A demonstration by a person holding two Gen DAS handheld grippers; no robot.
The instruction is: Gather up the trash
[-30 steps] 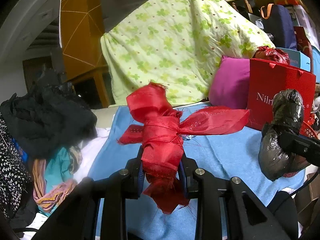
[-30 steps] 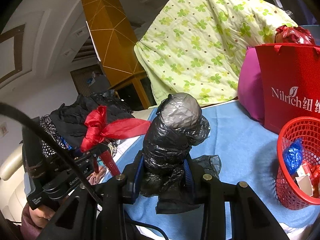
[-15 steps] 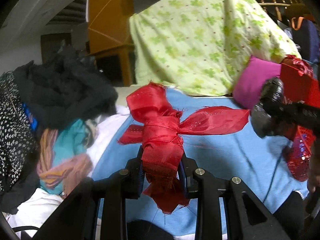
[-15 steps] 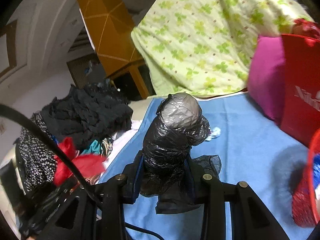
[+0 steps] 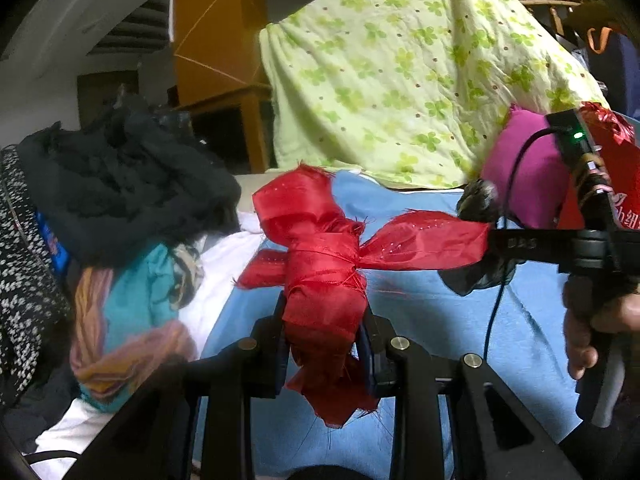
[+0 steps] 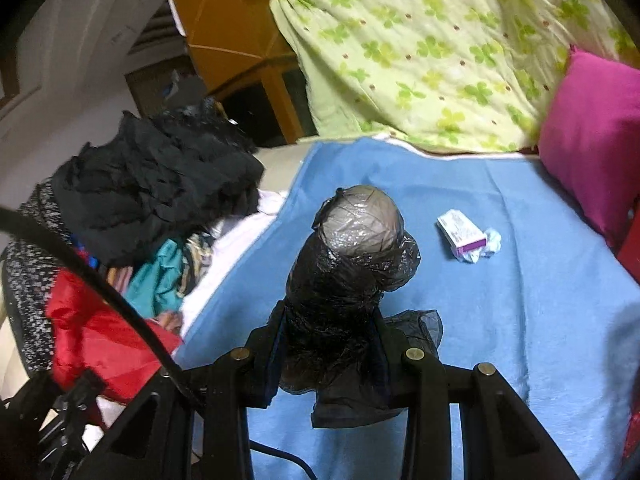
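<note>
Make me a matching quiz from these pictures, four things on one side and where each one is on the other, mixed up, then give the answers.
Things:
1. red ribbon
2. black plastic bag
3. small box
4. pink cushion

Places:
A. lying loose on the blue blanket
B. leaning against the green flowered quilt
C. clamped in the left hand-held gripper
D. clamped in the right hand-held gripper

Pairs: 1-C, 2-D, 3-A, 4-B

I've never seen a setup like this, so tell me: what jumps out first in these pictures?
A frayed red ribbon bow fills the middle of the left view, pinched in the left claw. In the right view, the right claw grips a black plastic bag bundle over the blue blanket, where a small white-and-purple box lies beside crumpled paper.
</note>
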